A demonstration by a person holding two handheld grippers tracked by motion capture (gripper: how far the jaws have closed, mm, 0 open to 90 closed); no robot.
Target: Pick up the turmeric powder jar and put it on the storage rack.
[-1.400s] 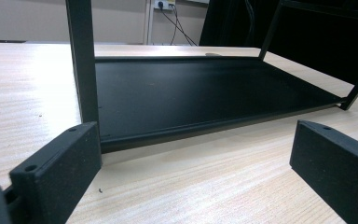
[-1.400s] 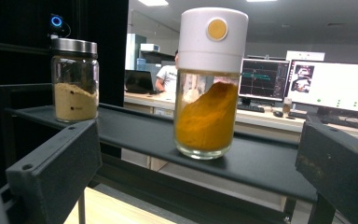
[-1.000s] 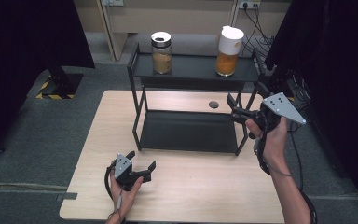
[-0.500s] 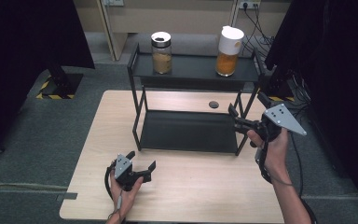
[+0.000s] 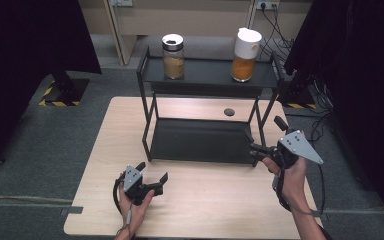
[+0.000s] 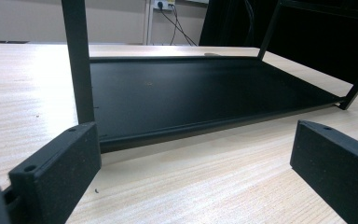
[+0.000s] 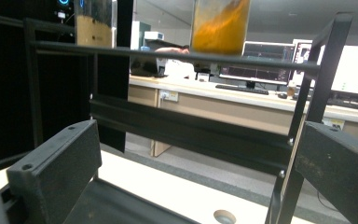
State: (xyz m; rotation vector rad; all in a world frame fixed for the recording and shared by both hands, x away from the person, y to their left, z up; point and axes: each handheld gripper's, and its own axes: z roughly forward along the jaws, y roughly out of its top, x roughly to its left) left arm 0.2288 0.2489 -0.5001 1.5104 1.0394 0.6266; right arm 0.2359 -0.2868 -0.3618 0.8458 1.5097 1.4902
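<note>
A black two-tier rack (image 5: 205,80) is set on a wooden table (image 5: 100,150). Its top shelf carries a glass jar (image 5: 173,56) and a white-lidded jar (image 5: 244,47) of orange contents. Both grippers are held spread and empty: the left gripper (image 5: 152,180) low at the table's front, the right gripper (image 5: 254,146) at the rack's right front leg. Nothing is grasped yet, so the work seems barely begun. Monitors (image 7: 261,60) behind the rack are seen from the right gripper view.

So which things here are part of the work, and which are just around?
In play:
- right hand-held gripper, open, at the black rack
- orange-filled jar on the top shelf
- brown-filled jar on the top shelf

Just around:
- left hand-held gripper, open, over the table
- wall cables
</note>
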